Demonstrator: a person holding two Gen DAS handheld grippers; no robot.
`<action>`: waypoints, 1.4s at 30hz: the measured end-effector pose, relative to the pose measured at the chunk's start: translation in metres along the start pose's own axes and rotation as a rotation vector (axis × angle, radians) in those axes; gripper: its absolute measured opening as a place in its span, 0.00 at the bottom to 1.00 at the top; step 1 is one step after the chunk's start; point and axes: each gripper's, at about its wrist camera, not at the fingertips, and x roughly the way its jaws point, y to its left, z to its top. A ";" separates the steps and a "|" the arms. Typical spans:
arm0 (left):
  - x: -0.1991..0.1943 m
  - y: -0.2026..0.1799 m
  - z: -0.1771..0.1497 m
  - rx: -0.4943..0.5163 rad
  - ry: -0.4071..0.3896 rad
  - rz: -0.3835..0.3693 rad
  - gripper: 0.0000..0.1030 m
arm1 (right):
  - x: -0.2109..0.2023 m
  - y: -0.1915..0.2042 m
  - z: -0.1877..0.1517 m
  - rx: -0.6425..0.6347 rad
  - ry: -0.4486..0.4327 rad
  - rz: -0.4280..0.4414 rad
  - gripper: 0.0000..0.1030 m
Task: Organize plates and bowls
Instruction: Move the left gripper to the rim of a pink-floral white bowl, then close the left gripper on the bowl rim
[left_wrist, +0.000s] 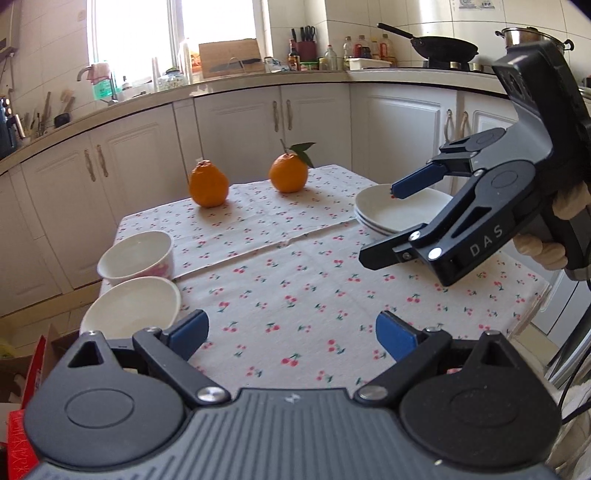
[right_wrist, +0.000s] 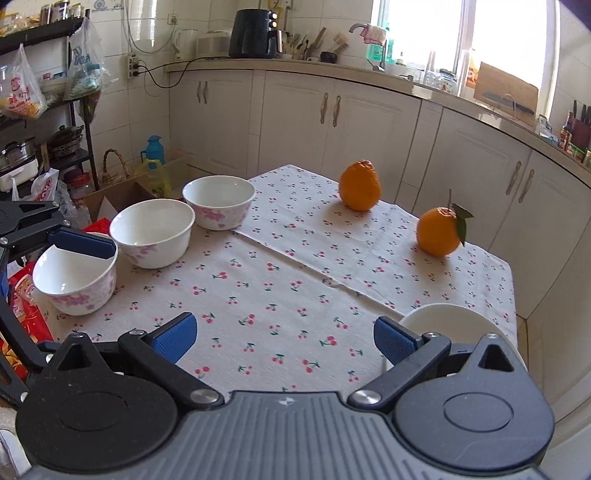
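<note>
Only right wrist view shows all three bowls (right_wrist: 153, 236).

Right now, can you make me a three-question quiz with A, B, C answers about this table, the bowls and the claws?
1. Where are the stacked plates?
A. On the table's right side, under the right claw
B. Between the two oranges
C. On the kitchen counter

2. How many flowered bowls are on the table?
A. One
B. Three
C. Five

3. What is the left claw doing?
A. Squeezing an orange
B. Holding a plate
C. Open, holding nothing

Answers:
1 A, the plates sit at the tablecloth's right side with the right claw's fingers above and in front of them.
2 B, the right wrist view shows a near bowl, a middle bowl and a far bowl.
3 C, its blue pads stand wide apart over bare tablecloth.
</note>
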 end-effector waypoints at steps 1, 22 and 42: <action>-0.004 0.006 -0.003 -0.003 0.004 0.015 0.94 | 0.003 0.008 0.001 -0.012 -0.006 0.017 1.00; -0.007 0.136 -0.043 -0.169 0.163 0.051 0.92 | 0.058 0.134 0.013 -0.310 0.010 0.342 1.00; 0.008 0.150 -0.048 -0.280 0.224 -0.074 0.56 | 0.081 0.156 0.018 -0.377 0.062 0.455 0.84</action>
